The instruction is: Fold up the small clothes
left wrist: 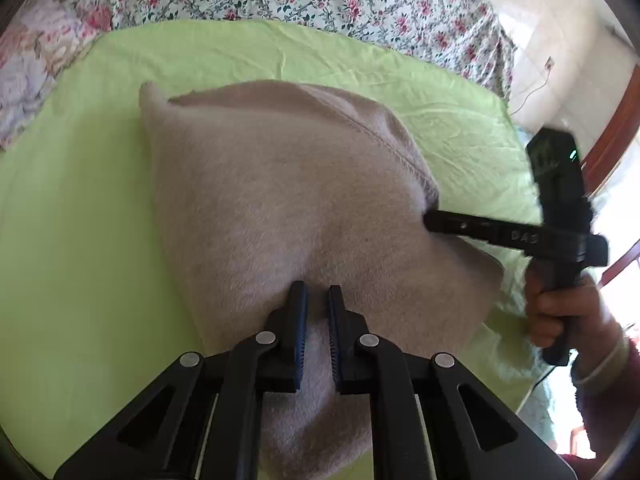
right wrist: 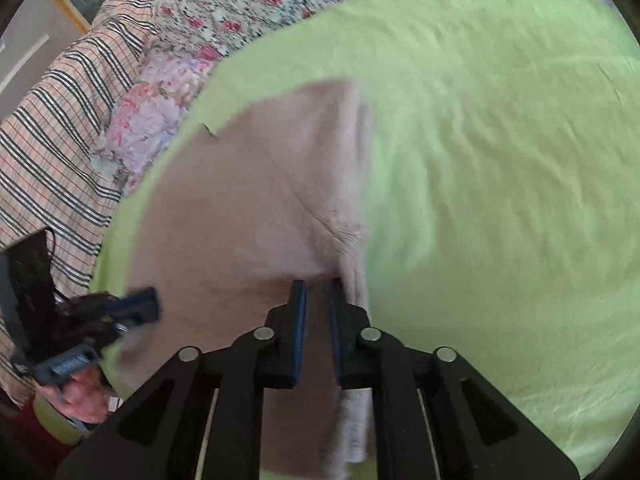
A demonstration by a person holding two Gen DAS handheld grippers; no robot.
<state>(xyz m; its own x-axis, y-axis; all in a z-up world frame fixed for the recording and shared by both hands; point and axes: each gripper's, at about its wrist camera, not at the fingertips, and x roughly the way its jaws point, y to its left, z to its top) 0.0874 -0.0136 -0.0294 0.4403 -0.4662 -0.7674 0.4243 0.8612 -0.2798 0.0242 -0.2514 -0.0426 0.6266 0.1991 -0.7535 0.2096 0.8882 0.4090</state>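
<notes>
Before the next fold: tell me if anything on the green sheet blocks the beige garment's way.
Nothing visible does. Both the left gripper and right gripper are shut on the beige garment, and the green sheet around it shows only wrinkles.

A bed [left wrist: 400,4] carries everything here. Its cover is a white cloth printed with small red and pink flowers, seen along the far side in both views. Over it lies a light green sheet [left wrist: 80,240], spread wide and faintly creased, reaching the near edge. Directly on the green sheet lies a beige fleecy garment [left wrist: 260,184], folded over, with a stitched hem running along its far right side. At the far left a quilt with large pale pink and lilac blooms [right wrist: 148,120] lies beside the sheet's edge, and left of that a striped, checked blanket [right wrist: 52,152].
</notes>
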